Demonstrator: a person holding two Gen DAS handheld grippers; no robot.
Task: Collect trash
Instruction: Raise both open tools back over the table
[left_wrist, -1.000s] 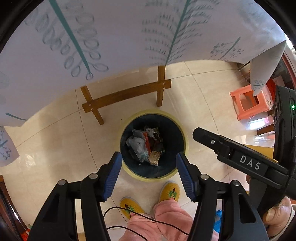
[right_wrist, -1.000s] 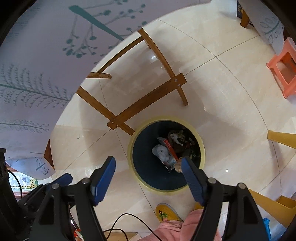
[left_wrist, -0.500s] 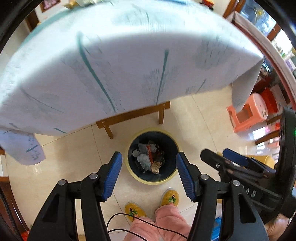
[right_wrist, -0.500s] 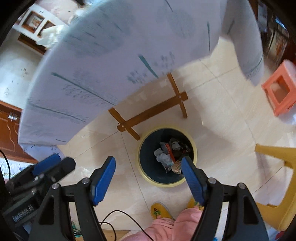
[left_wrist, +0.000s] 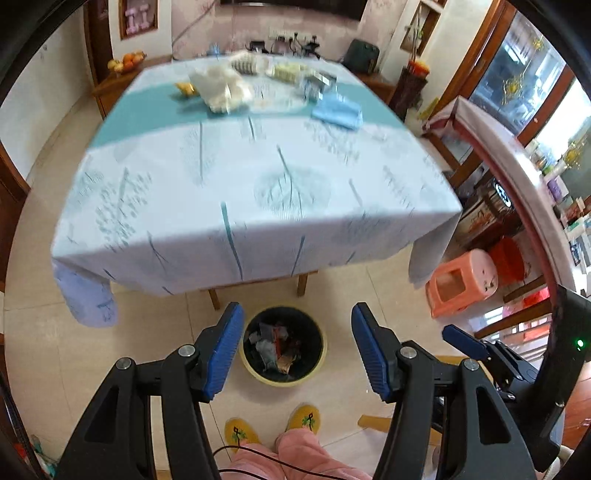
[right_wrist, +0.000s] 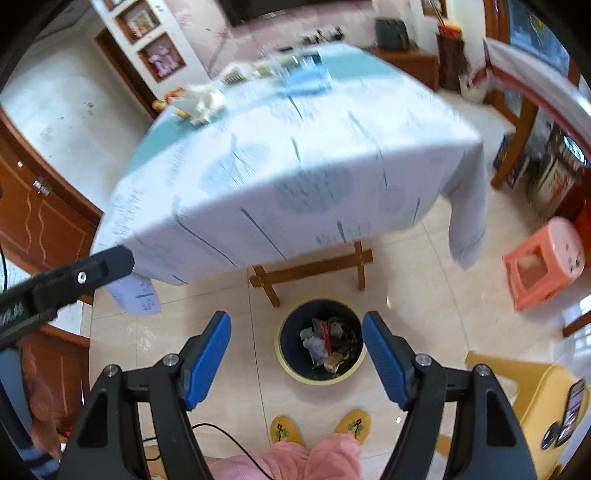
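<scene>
Trash (left_wrist: 225, 88) lies far across the desk (left_wrist: 258, 192), ahead of both spread, empty hand-held grippers (left_wrist: 297, 347) (right_wrist: 295, 354).

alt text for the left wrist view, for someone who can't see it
The left gripper, jaws open and empty, looks down at a round bin of trash on the tiled floor. Behind it a table with a leaf-print cloth holds blurred litter at its far end.
</scene>
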